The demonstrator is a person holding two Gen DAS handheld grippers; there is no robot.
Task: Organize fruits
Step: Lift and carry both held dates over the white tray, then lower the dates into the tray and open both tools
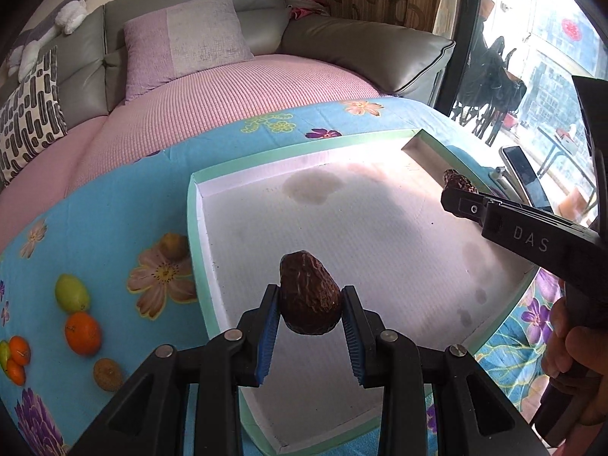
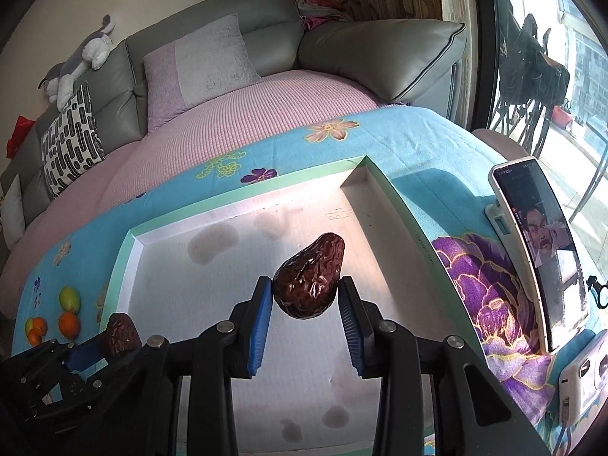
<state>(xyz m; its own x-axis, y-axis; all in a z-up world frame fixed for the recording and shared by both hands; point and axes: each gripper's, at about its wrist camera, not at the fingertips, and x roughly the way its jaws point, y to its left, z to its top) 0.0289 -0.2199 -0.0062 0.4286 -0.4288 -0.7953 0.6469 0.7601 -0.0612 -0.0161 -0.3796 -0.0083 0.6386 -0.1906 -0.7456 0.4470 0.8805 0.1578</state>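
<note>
Far out to the left of my left gripper [image 1: 309, 328], the loose fruit lies on the flowered cloth: a green fruit [image 1: 71, 292], an orange [image 1: 82, 333], a cluster of small oranges [image 1: 17, 357], a brown kiwi-like one [image 1: 108, 374], and another brownish fruit [image 1: 173, 246] close to the tray wall. None of it is in the tray [image 1: 195, 235] yet. If I swing back that way carelessly I could knock those round fruits rolling across the cloth.

My left gripper is pinching a dark wrinkled avocado [image 1: 309, 296] between its blue pads, held over the tray's white floor, near its left wall. The pads bite only the wide lower part, so the fruit could pivot or slip when I let go, and its rounded body may roll toward the wall.

Ahead and to the right, my right gripper [image 2: 306, 315] is clamped on a second avocado [image 2: 308, 281], tilted with its narrow end up and to the right, over the right half of the tray. The glossy skin looks slick, so a loose squeeze risks dropping it early. Right of that gripper a phone [image 2: 539, 250] leans on a stand just outside the tray; a wide swing could tip it.
</note>
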